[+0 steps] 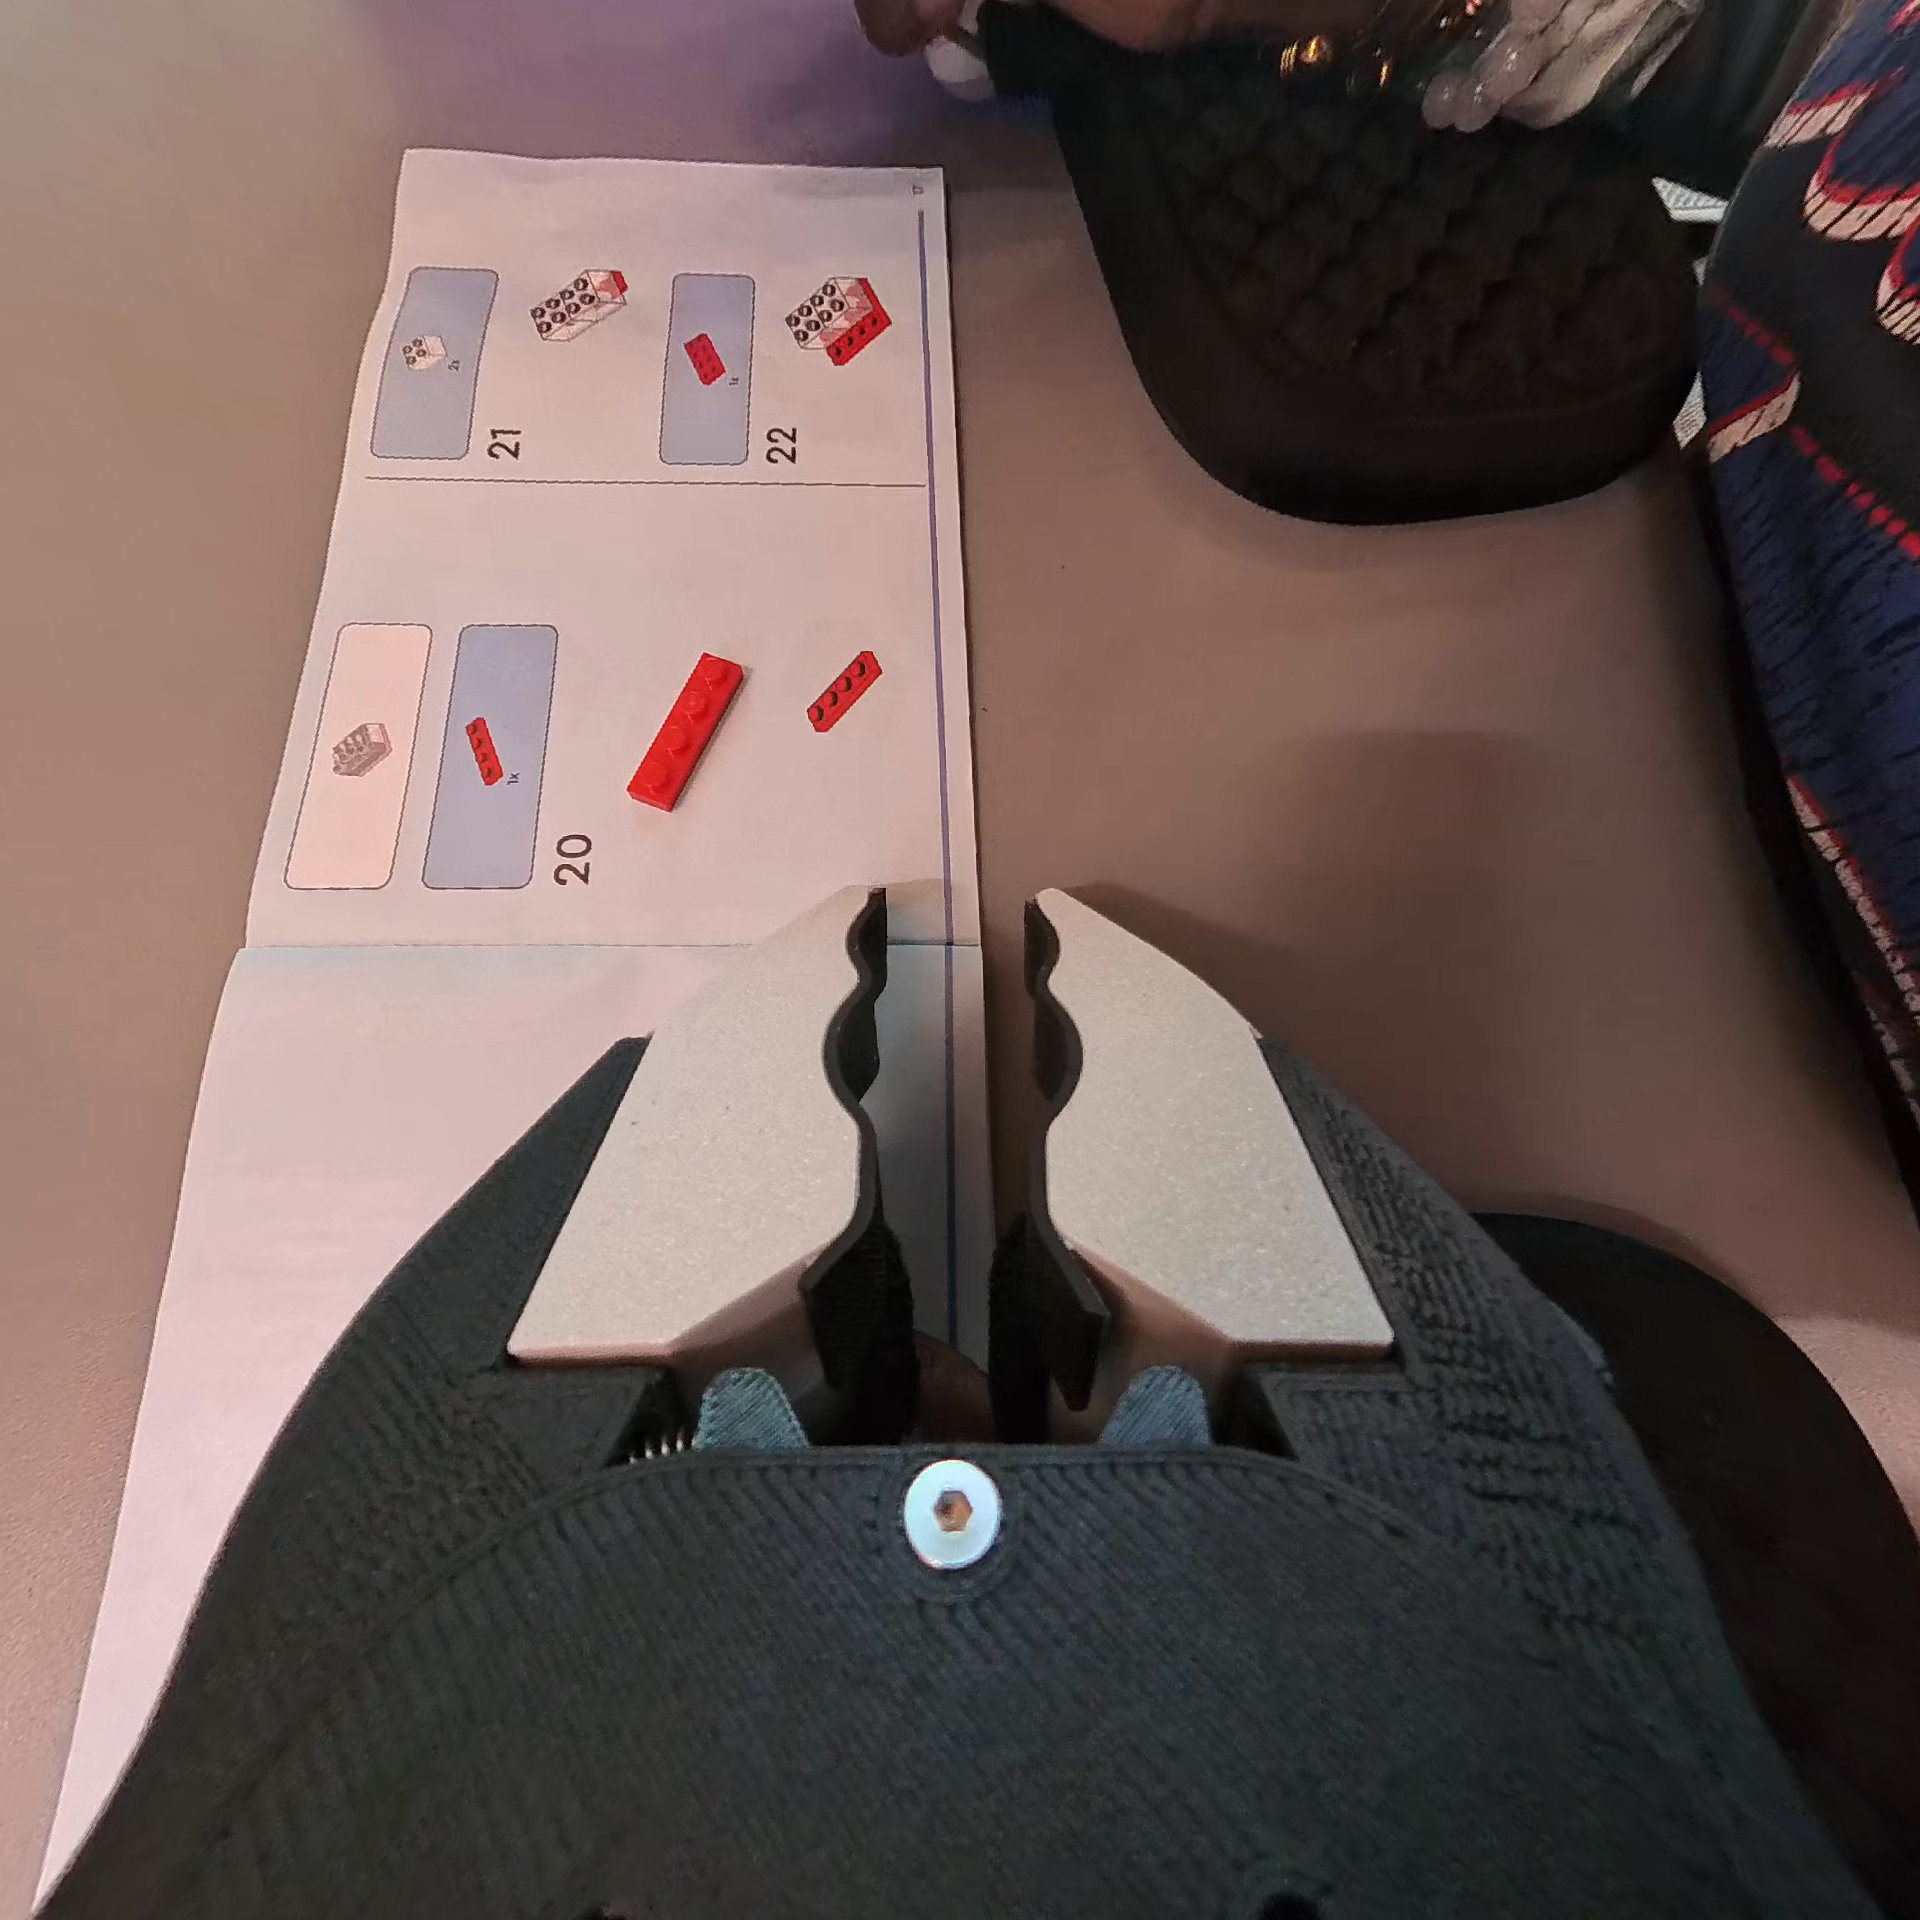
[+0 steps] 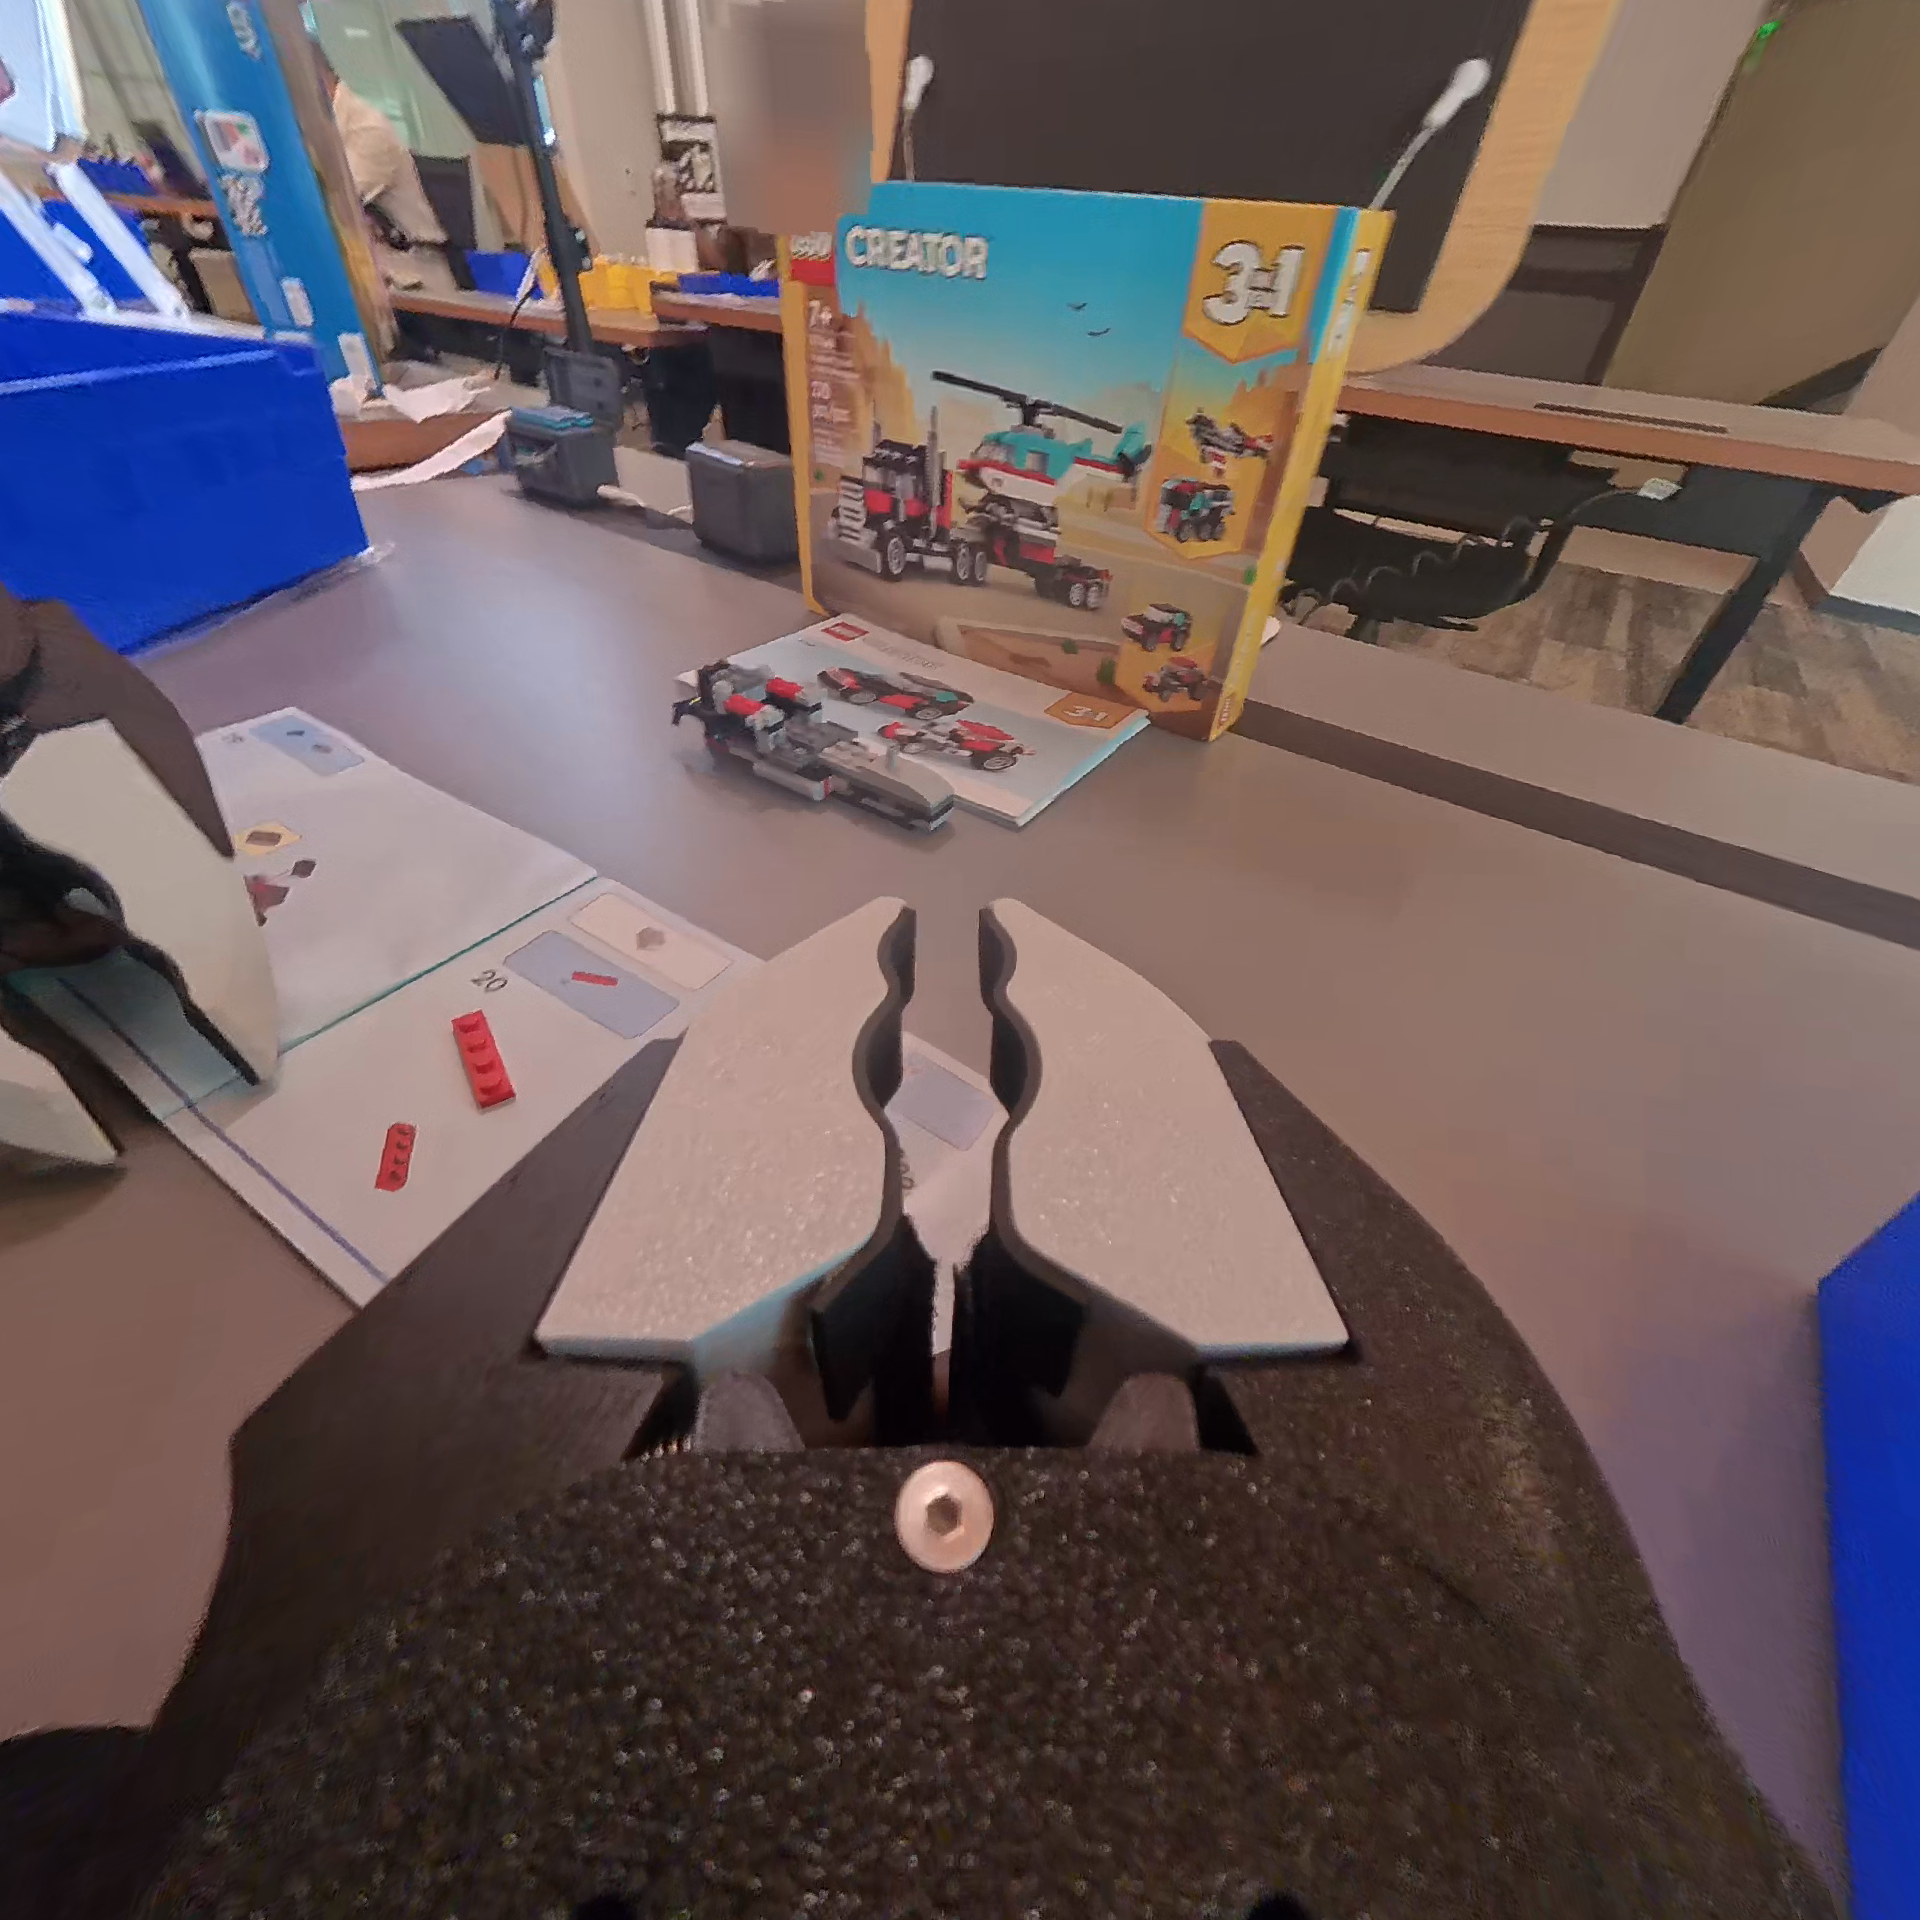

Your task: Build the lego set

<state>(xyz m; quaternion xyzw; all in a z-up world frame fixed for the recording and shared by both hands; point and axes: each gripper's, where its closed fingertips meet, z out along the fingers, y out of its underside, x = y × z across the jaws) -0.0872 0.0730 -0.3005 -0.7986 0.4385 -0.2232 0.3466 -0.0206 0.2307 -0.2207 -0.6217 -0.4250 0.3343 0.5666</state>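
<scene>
A real red one-by-four plate (image 1: 686,727) lies flat on the open instruction booklet (image 1: 623,561), beside a printed picture of the same part. It also shows in the right wrist view (image 2: 483,1060). My left gripper (image 1: 956,904) hovers low over the booklet's right edge, just short of the plate, with its jaws slightly apart and empty. My right gripper (image 2: 948,914) is over the booklet's near corner, to the right of the plate, with its jaws narrowly apart and empty. A partly built grey, red and black vehicle (image 2: 821,753) stands farther back on the table.
The set's box (image 2: 1081,457) stands upright behind the vehicle, with a second booklet (image 2: 1039,748) flat before it. A blue bin (image 2: 156,468) is far left and a blue edge (image 2: 1870,1558) near right. The right gripper's black body (image 1: 1351,291) and patterned clothing (image 1: 1829,540) fill the left view's right. Tip to tip, the grippers are about 20 cm apart.
</scene>
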